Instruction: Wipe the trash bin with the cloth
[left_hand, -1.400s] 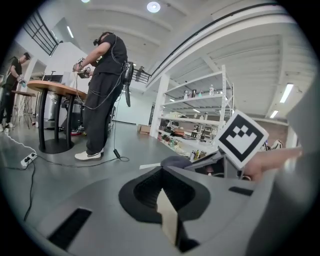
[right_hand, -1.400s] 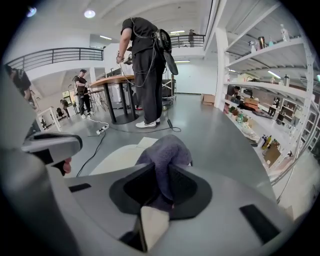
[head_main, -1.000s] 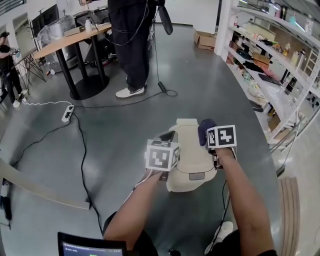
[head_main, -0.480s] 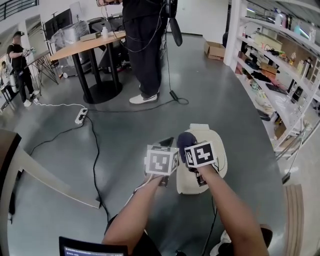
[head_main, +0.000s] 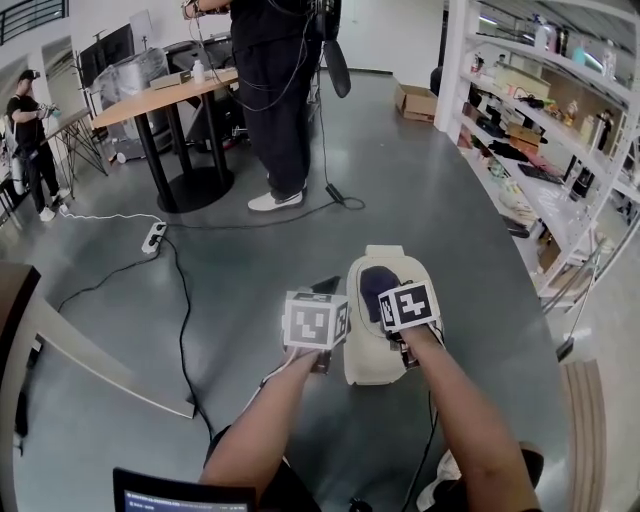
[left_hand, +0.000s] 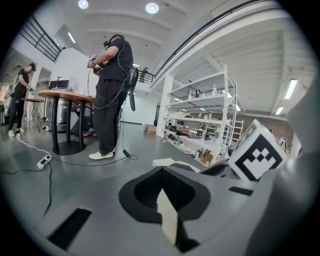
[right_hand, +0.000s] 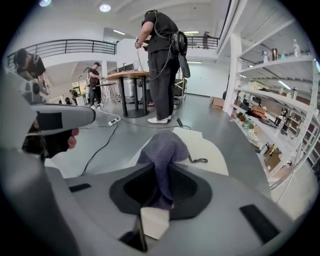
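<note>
The cream trash bin (head_main: 385, 345) stands on the grey floor just in front of me. A dark blue cloth (head_main: 375, 281) lies bunched on the bin's lid, and my right gripper (head_main: 386, 293) is shut on it. In the right gripper view the cloth (right_hand: 162, 150) bulges out from between the jaws over the bin's pale lid (right_hand: 215, 152). My left gripper (head_main: 329, 288) hovers beside the bin's left side, apart from the cloth. Its jaws are together with nothing between them in the left gripper view, where the bin's lid (left_hand: 170, 162) shows just beyond the left gripper (left_hand: 162, 172).
A person (head_main: 275, 100) stands by a round-based table (head_main: 165, 90) further back. A power strip (head_main: 152, 237) and black cable (head_main: 180, 330) cross the floor at left. Stocked shelves (head_main: 540, 140) line the right side. A wooden board (head_main: 90, 365) lies at near left.
My right gripper has carried the cloth from the bin's right side leftward across the lid. The left gripper has kept its place beside the bin.
</note>
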